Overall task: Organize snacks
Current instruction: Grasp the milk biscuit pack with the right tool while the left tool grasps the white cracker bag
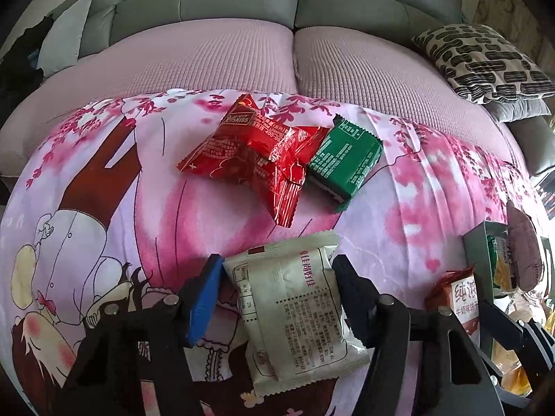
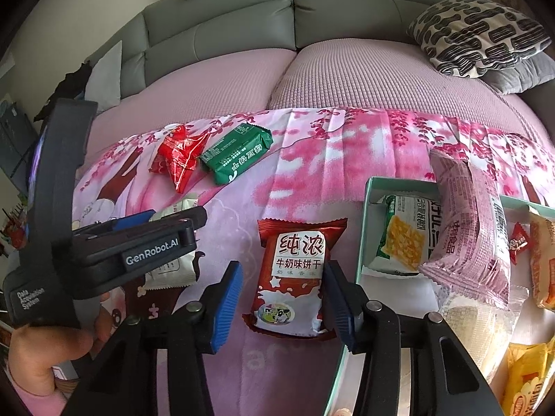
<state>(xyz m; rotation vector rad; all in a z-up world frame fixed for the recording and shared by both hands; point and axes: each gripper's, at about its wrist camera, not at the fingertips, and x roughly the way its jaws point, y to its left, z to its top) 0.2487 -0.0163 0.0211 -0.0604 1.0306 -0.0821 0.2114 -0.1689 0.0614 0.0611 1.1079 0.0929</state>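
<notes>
My left gripper (image 1: 277, 280) is open, its fingers on either side of a cream snack packet (image 1: 295, 312) lying on the pink floral cloth (image 1: 104, 173). My right gripper (image 2: 284, 277) is open around a red milk-biscuit packet (image 2: 295, 270); its right finger touches the packet edge, the left finger stands apart. A red foil packet (image 1: 256, 152) and a green packet (image 1: 343, 159) lie farther back, touching; they also show in the right wrist view as the red foil packet (image 2: 180, 156) and the green packet (image 2: 236, 156). The left gripper's body (image 2: 131, 249) shows at the left of the right wrist view.
A pale green box (image 2: 367, 215) at the right holds several snacks, with a pink packet (image 2: 468, 232) leaning over its rim. A patterned cushion (image 2: 475, 31) lies at the back right. The grey sofa back (image 2: 242, 24) rises behind.
</notes>
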